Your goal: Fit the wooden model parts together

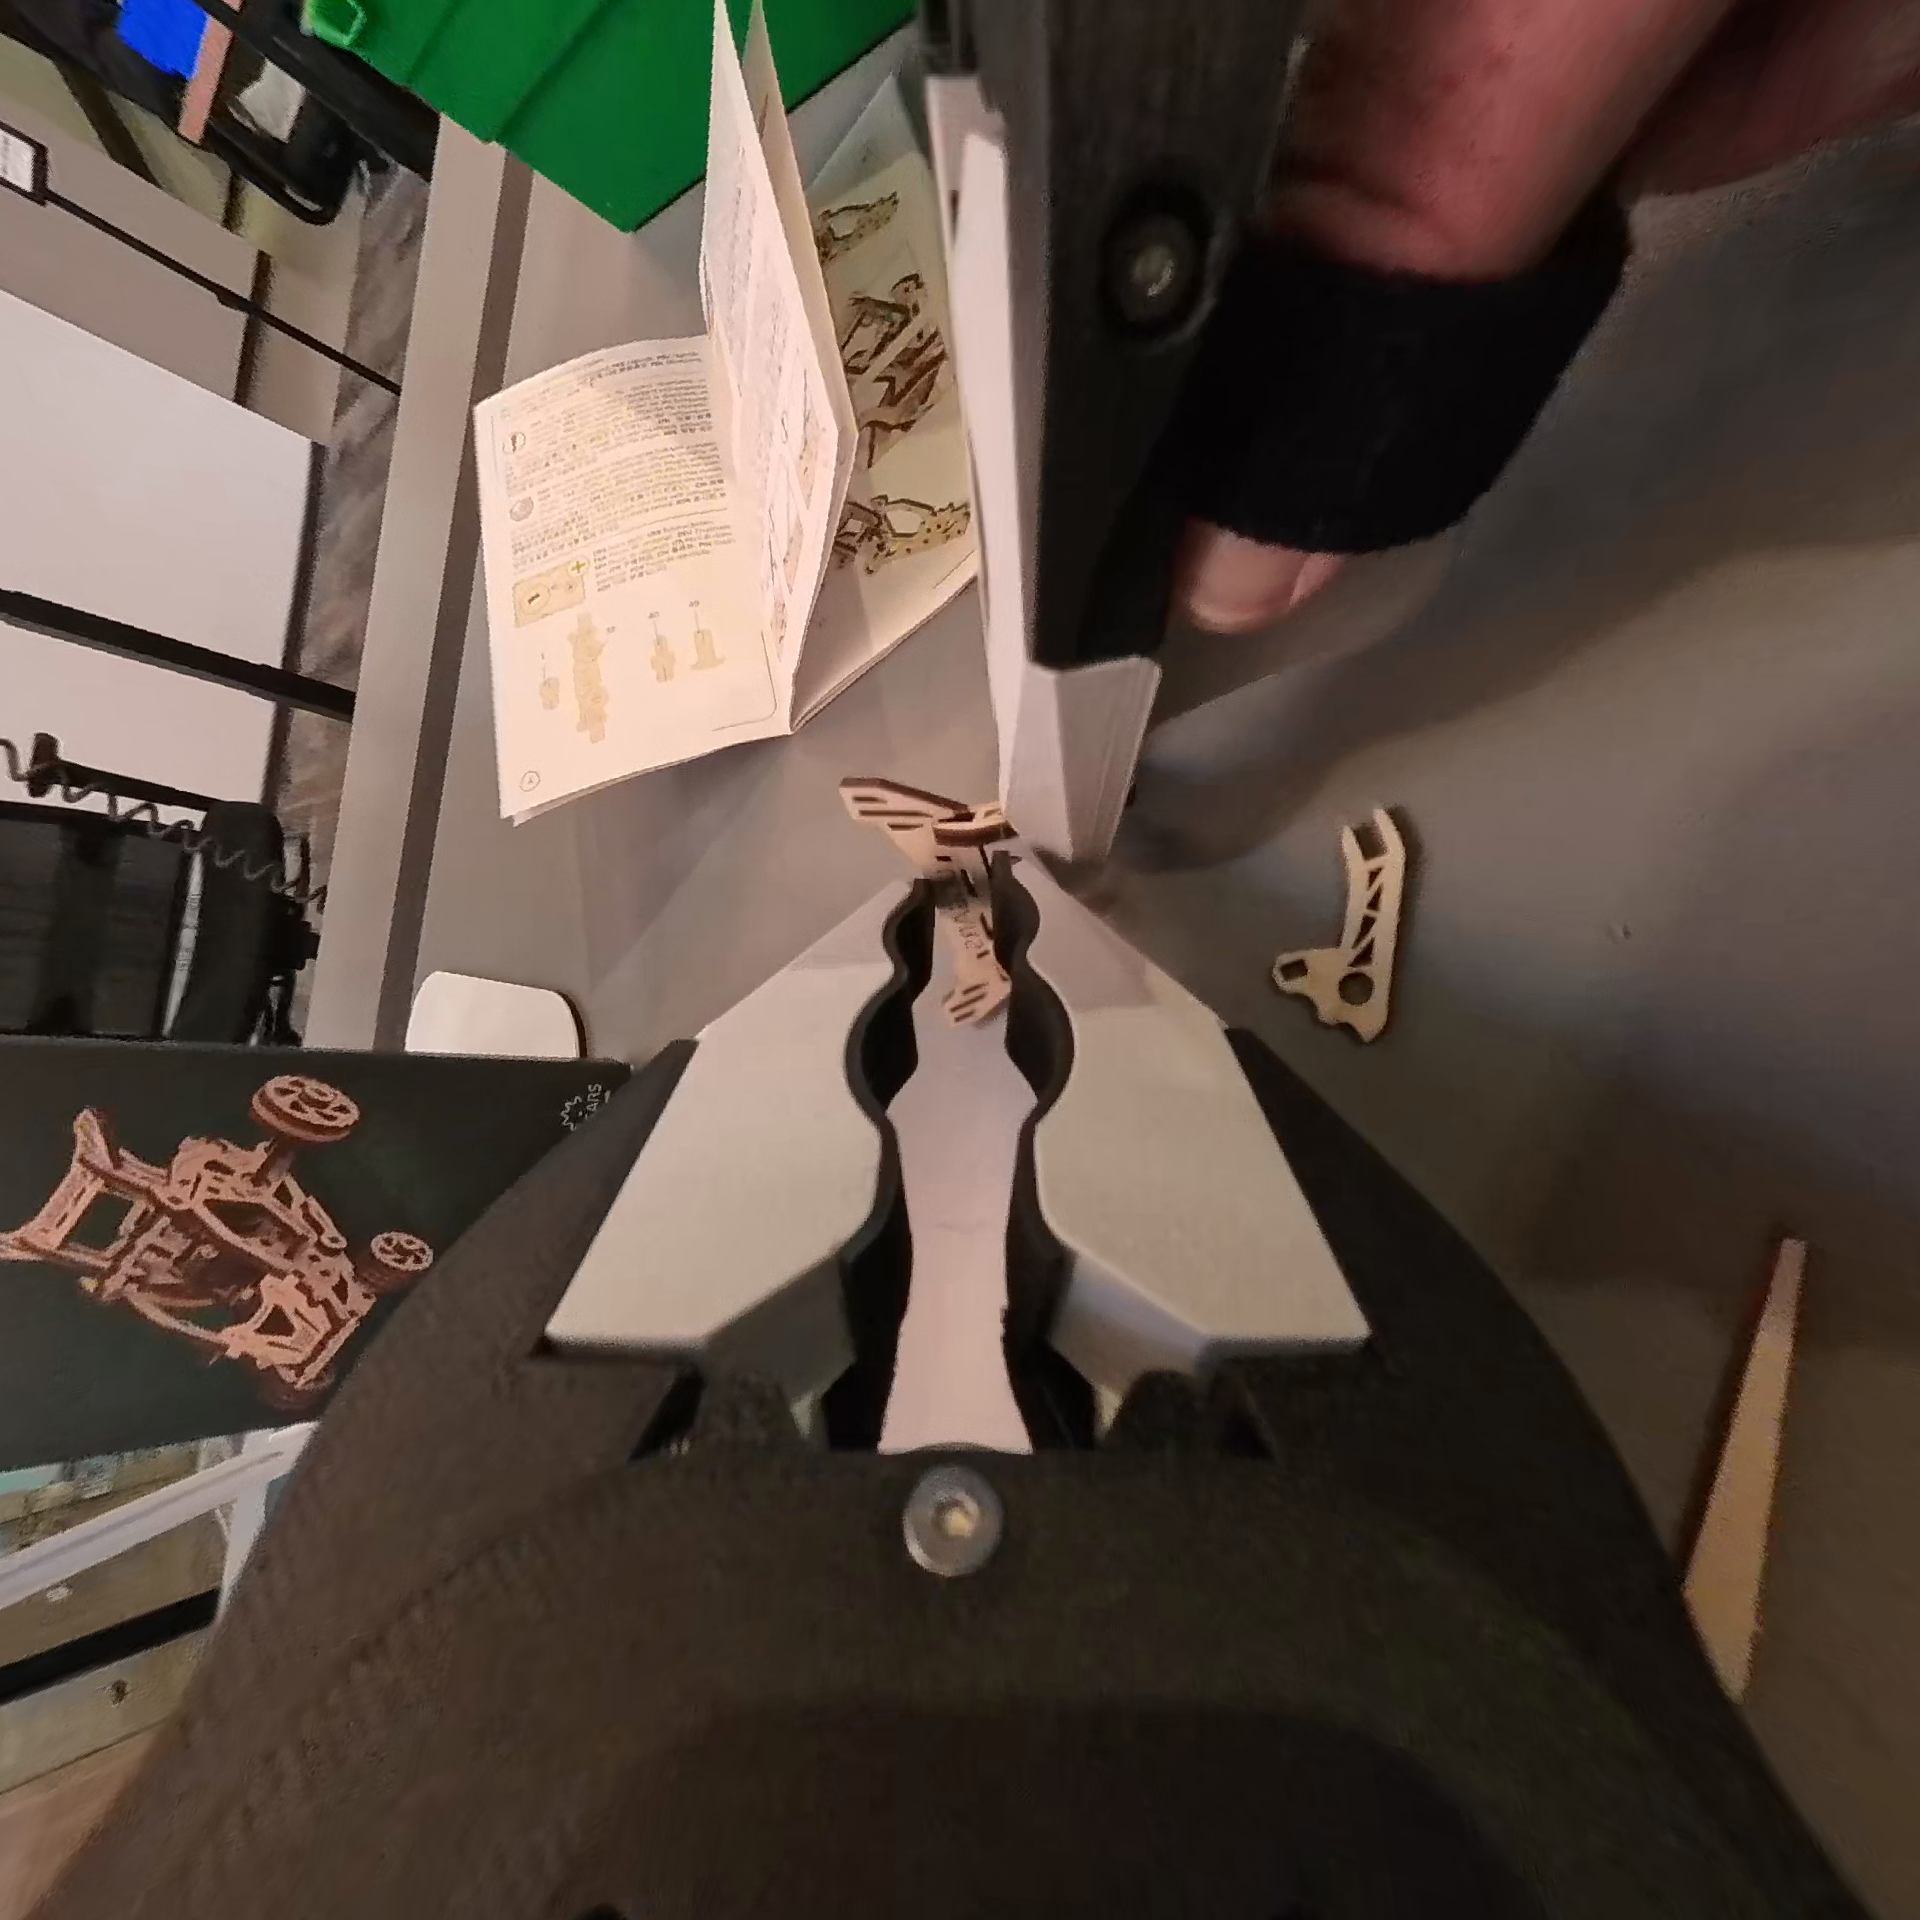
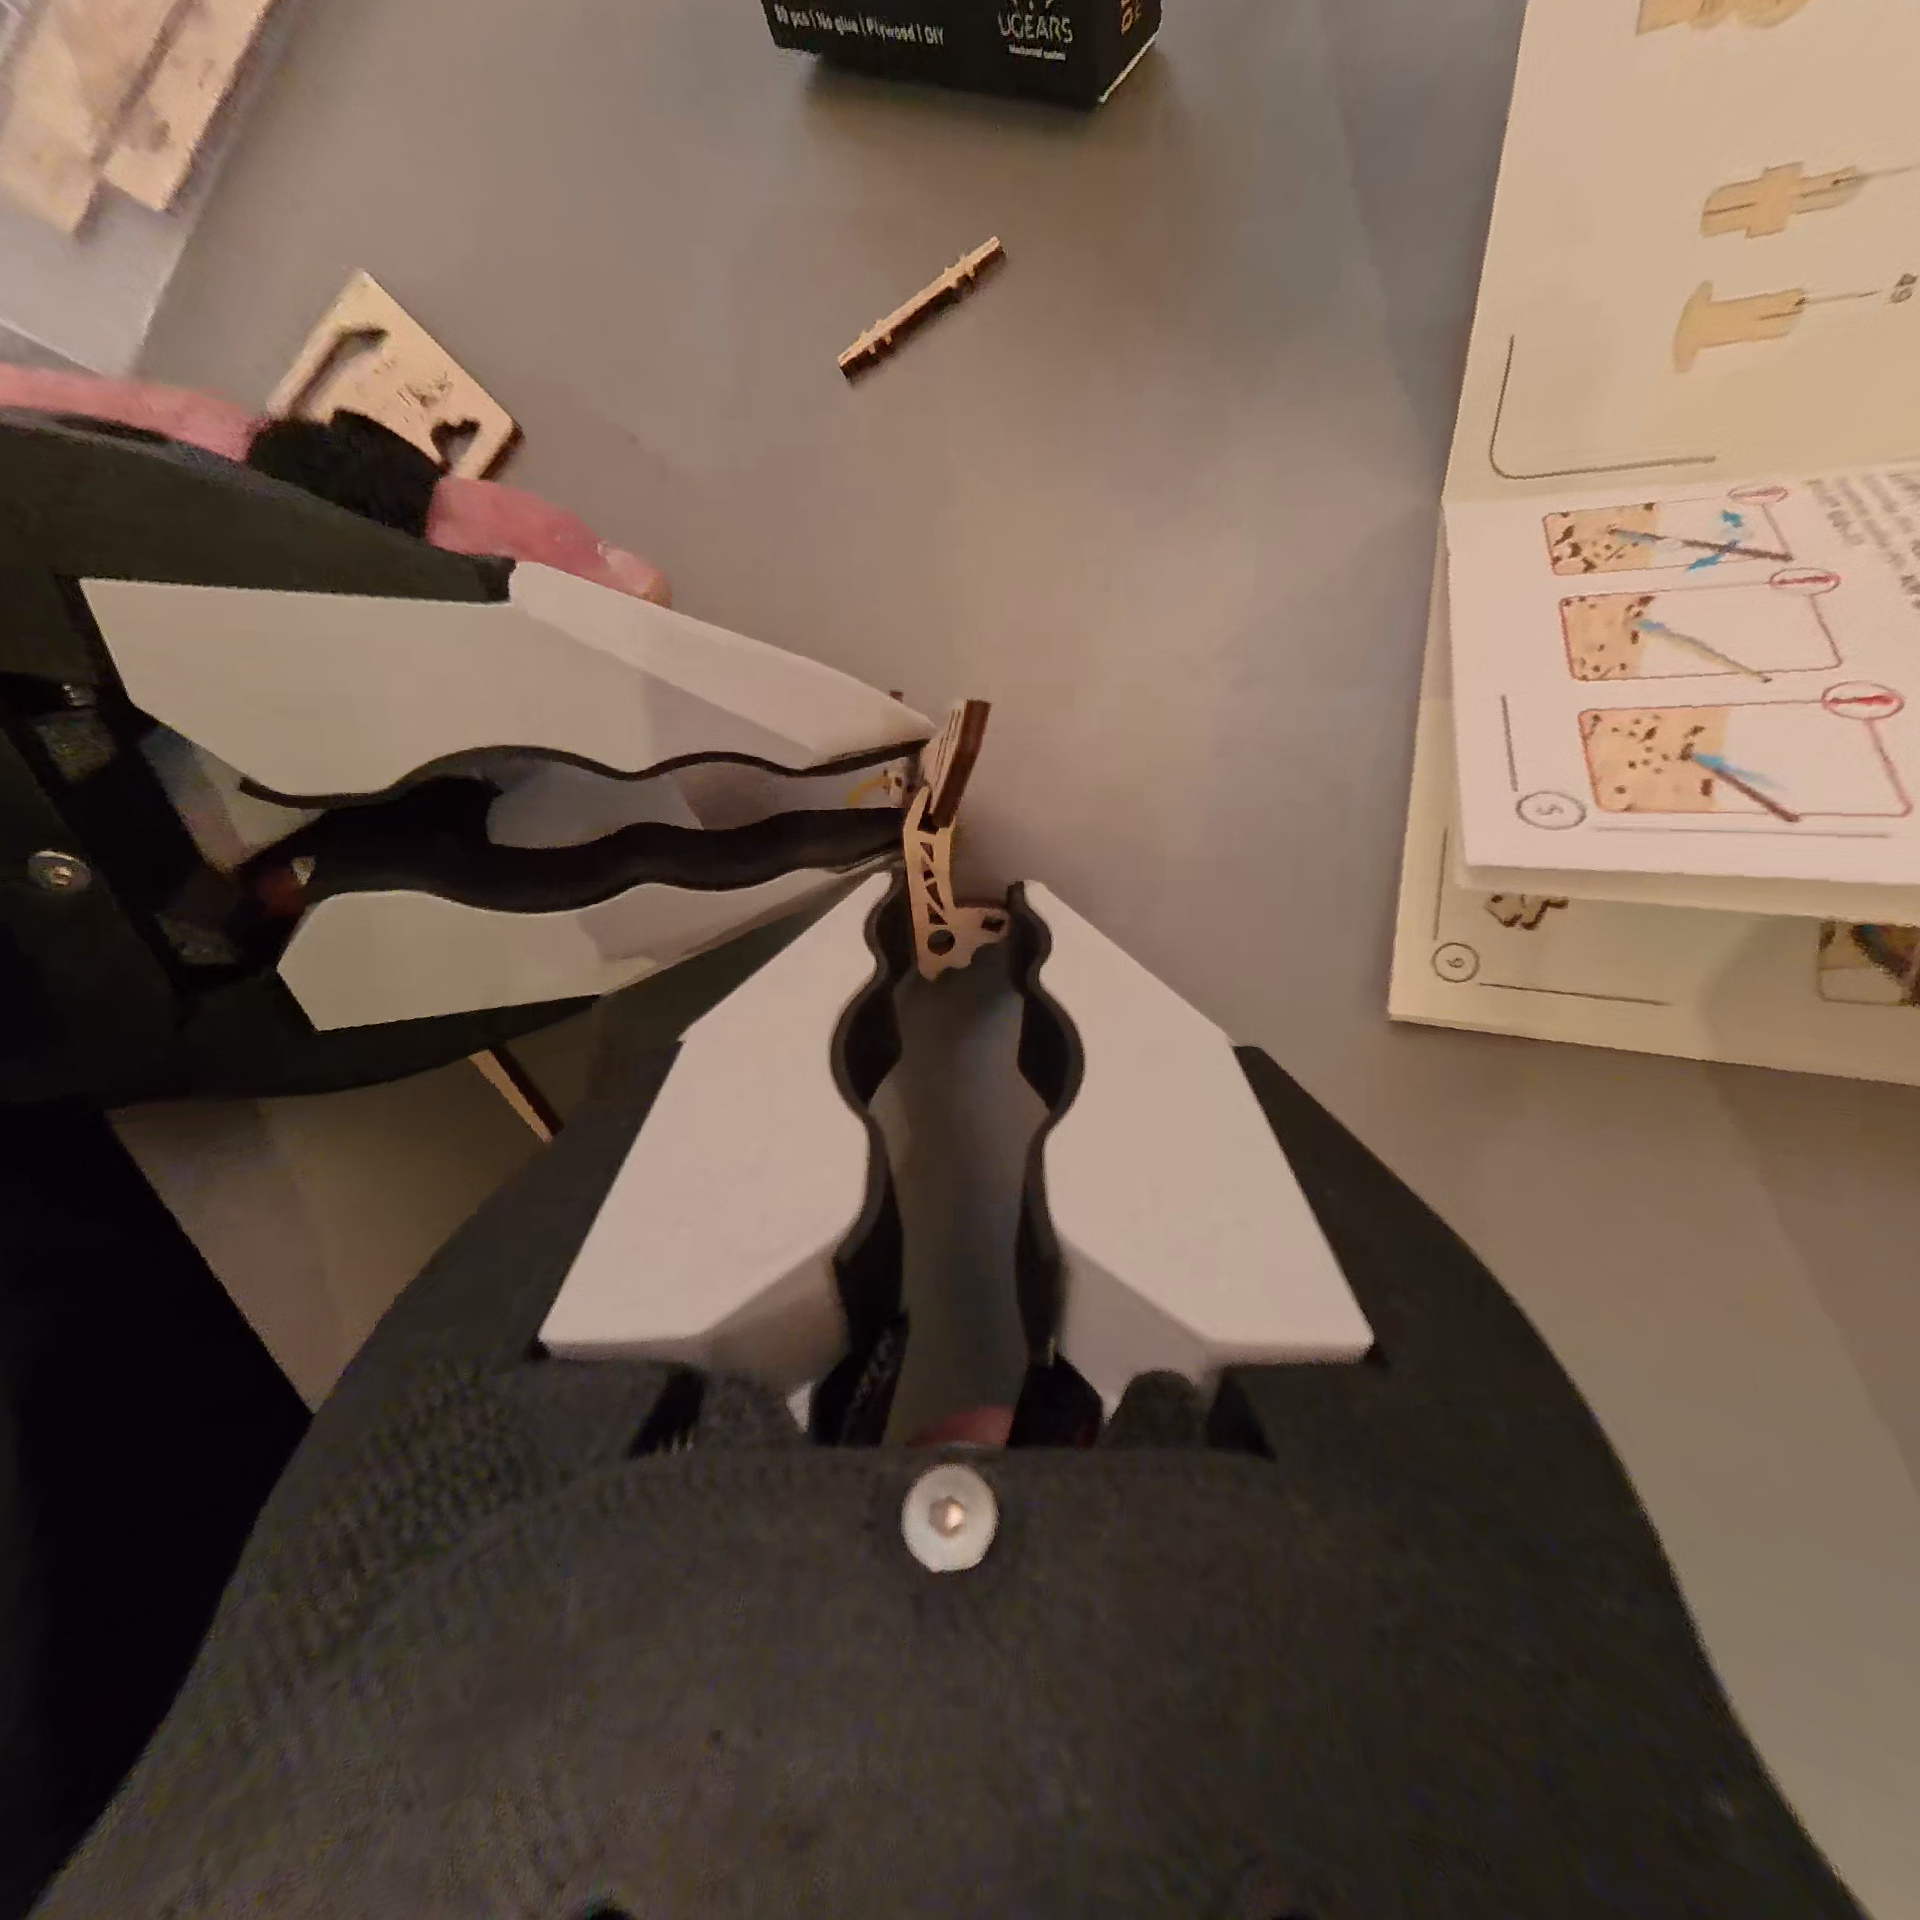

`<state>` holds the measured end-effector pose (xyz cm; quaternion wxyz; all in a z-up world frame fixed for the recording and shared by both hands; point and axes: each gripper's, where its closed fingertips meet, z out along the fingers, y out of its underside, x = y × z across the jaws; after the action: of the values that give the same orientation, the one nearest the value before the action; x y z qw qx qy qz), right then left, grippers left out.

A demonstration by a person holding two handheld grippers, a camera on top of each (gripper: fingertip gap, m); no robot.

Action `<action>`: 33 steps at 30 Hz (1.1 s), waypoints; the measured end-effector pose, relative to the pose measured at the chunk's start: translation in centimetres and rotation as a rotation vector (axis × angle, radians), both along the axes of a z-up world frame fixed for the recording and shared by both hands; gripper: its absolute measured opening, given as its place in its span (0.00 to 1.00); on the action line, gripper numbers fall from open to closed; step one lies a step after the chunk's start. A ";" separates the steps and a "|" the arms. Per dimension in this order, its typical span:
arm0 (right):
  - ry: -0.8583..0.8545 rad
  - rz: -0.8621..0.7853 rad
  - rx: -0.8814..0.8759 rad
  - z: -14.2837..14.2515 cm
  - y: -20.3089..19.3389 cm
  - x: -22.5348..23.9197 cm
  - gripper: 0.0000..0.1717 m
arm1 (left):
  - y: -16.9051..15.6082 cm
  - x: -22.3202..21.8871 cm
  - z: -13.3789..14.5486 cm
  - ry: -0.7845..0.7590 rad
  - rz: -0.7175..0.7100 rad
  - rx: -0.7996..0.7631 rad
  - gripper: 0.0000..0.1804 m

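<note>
Two claws, each clamped on a wooden part.
I hold the slotted piece (image 1: pixel 961 914) in my left claw (image 1: pixel 961 894); my right claw (image 2: pixel 951 914) grips the truss piece (image 2: pixel 940 904), both meeting above the worktop (image 2: pixel 1195 623).

From my left camera, the black box (image 1: pixel 260 1236) at the tabletop's near left edge runs off the picture. My right gripper's (image 1: pixel 1039 842) fingertips are smeared with blur. From my right camera, the booklet (image 2: pixel 1683 727) is cut by the right edge, and wooden sheets (image 2: pixel 114 104) at the far left corner are blurred.
</note>
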<state>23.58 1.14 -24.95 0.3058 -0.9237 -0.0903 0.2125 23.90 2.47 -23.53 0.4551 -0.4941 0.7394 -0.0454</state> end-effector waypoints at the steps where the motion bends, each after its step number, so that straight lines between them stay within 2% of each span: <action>1: -0.027 0.012 -0.001 0.0 0.0 0.1 0.09 | 0.0 0.0 0.0 -0.002 0.000 -0.004 0.05; 5: -0.100 0.045 0.014 -0.1 0.0 0.2 0.09 | 0.0 -0.2 0.0 -0.003 0.001 -0.041 0.05; 10: -0.057 0.048 0.026 0.0 -0.1 -0.1 0.09 | -0.2 -0.3 0.2 -0.026 -0.024 -0.112 0.07; 13: -0.053 0.050 0.026 -0.1 -0.1 -0.3 0.09 | 0.4 -0.4 -0.2 -0.009 -0.014 -0.137 0.18; 16: -0.044 0.050 0.029 -0.1 -0.2 -0.3 0.09 | 0.4 -0.3 -0.3 -0.005 -0.038 -0.190 0.18; 23: -0.028 0.052 0.035 -0.1 -0.2 -0.3 0.09 | -0.1 0.1 -1.1 0.076 -0.107 -0.324 0.07; 33: 0.010 0.025 0.024 0.0 -0.5 0.2 0.09 | 0.4 0.8 -0.7 -0.012 -0.085 -0.281 0.06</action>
<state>23.80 0.63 -24.94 0.3146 -0.9177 -0.1029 0.2198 24.66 2.87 -24.24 0.3835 -0.5207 0.7434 -0.1707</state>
